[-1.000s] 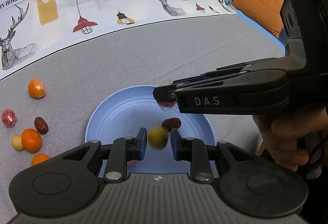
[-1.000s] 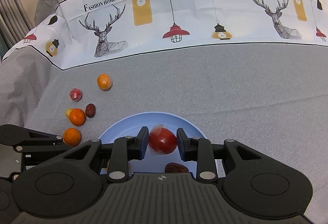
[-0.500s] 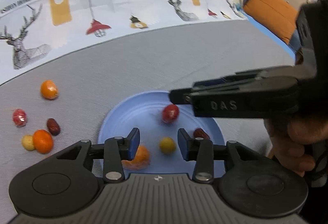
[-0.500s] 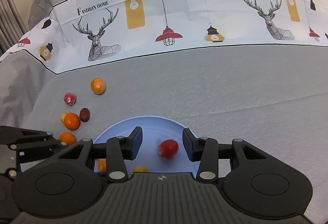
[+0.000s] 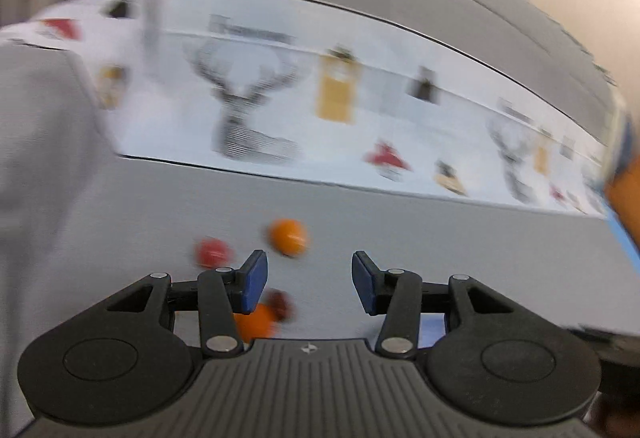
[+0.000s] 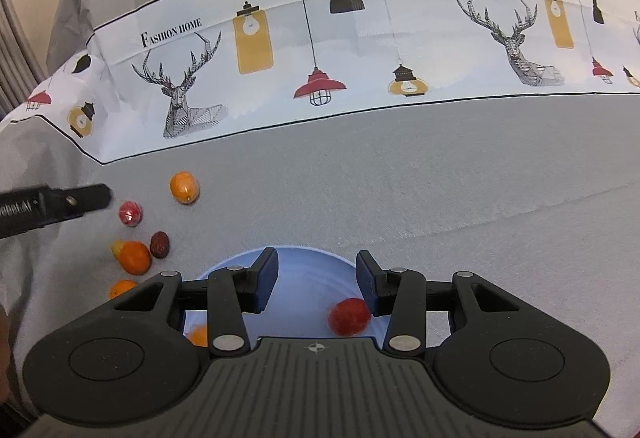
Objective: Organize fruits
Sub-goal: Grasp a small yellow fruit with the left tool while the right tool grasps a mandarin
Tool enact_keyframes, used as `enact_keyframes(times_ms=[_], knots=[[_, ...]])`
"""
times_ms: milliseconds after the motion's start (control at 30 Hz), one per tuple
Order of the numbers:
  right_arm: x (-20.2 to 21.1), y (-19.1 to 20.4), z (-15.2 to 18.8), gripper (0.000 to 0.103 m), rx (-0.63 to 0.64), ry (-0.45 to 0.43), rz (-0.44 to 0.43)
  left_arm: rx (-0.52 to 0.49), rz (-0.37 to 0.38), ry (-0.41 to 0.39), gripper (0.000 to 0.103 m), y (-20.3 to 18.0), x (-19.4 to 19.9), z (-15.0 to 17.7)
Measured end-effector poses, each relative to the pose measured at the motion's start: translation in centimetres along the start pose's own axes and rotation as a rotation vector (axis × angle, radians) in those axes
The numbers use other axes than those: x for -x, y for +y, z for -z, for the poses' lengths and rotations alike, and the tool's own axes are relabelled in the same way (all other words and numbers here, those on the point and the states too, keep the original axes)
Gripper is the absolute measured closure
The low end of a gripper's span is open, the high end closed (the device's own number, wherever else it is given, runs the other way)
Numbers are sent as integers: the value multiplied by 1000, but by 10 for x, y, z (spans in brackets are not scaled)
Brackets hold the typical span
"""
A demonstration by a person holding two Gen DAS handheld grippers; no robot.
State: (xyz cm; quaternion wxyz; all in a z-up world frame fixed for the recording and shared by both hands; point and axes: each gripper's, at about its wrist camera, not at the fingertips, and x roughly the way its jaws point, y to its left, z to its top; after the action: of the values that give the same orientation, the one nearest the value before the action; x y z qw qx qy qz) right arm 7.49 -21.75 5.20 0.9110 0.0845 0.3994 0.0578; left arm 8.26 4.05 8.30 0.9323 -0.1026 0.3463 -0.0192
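Note:
My right gripper (image 6: 316, 286) is open and empty above the blue plate (image 6: 304, 258). A red tomato (image 6: 349, 316) and an orange fruit (image 6: 199, 335) lie in the plate. Loose on the grey cloth to the left are an orange (image 6: 184, 187), a red wrapped fruit (image 6: 130, 213), a dark date (image 6: 160, 244), another orange (image 6: 136, 257) and a third orange (image 6: 122, 288). My left gripper (image 5: 309, 280) is open and empty over these loose fruits; its view is blurred, showing an orange (image 5: 288, 236), a red fruit (image 5: 212, 252) and the date (image 5: 280, 304). It also shows in the right wrist view (image 6: 72, 201).
A printed white band with deer and lamps (image 6: 320, 57) runs across the grey cloth at the back. An orange cushion (image 5: 624, 197) is at the far right in the left wrist view.
Both grippers opened and let their fruits fall into the plate. The left gripper then swung left, away from the plate to the loose fruits. The tomato rolled right in the plate.

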Motion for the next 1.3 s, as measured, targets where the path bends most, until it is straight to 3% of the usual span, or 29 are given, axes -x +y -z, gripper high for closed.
enact_keyframes(times_ms=[233, 267, 333, 400, 567, 633, 667, 700, 767, 833, 1033, 1133, 1300], knots=[[1, 11, -4, 58, -13, -37, -67, 133, -126, -56, 55, 45, 24, -17], [0, 13, -5, 58, -15, -39, -76, 137, -132, -43, 59, 50, 25, -19], [0, 18, -6, 58, -18, -41, -105, 143, -120, 4, 84, 57, 23, -24], [-1, 25, -7, 60, -13, -44, -140, 136, -106, 50, 89, 62, 19, -33], [-6, 57, -8, 67, 59, -52, -245, 65, -97, 85, 89, 66, -1, -46], [-10, 72, -7, 67, 103, -36, -285, 58, -78, 95, 89, 72, -15, -28], [-12, 81, -5, 67, 126, -21, -307, 66, -85, 157, 89, 74, -29, -18], [-15, 89, -3, 66, 152, -5, -326, 121, -104, 254, 90, 79, -42, -12], [-24, 108, 2, 66, 203, 34, -356, 243, -21, 273, 90, 89, -49, -10], [-33, 124, 5, 66, 241, 66, -375, 251, -30, 276, 89, 90, -56, -10], [-63, 153, 13, 59, 298, 147, -346, 289, -34, 351, 82, 92, -74, -2], [-77, 160, 15, 56, 313, 190, -339, 285, -41, 369, 74, 90, -86, -5], [-89, 169, 25, 56, 356, 229, -311, 294, -24, 400, 73, 88, -97, -2]])
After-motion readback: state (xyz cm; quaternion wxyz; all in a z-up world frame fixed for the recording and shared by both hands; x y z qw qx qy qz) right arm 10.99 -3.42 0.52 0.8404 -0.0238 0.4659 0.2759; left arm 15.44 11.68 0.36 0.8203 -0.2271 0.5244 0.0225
